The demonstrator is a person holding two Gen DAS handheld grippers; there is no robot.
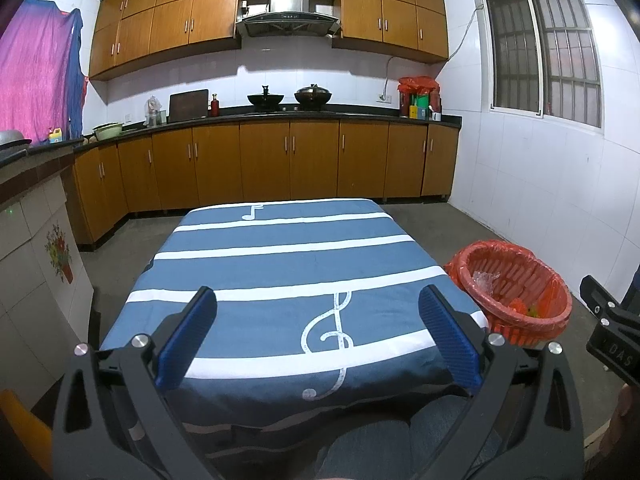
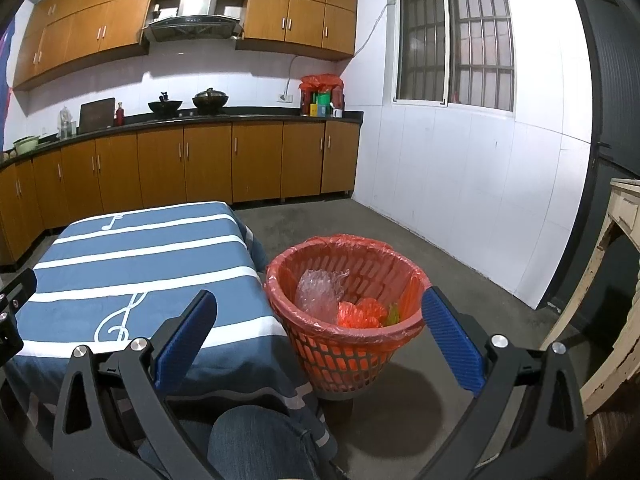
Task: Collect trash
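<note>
In the left wrist view, the left gripper (image 1: 318, 322) fills the lower part of the frame with its blue-padded fingers (image 1: 188, 336) spread wide and nothing between them, held over the near end of a table draped in a blue cloth with white stripes and musical notes (image 1: 280, 264). At the right edge of that frame sits the orange slatted plastic waste basket lined with a red bag (image 1: 516, 292). In the right wrist view the right gripper (image 2: 320, 324) is likewise wide apart and holding nothing, framing the basket at lower centre, just beside the table. Inside lie a crumpled clear bubble wrap (image 2: 320, 288), orange plastic scraps (image 2: 360, 312) and a yellow-green bit.
</note>
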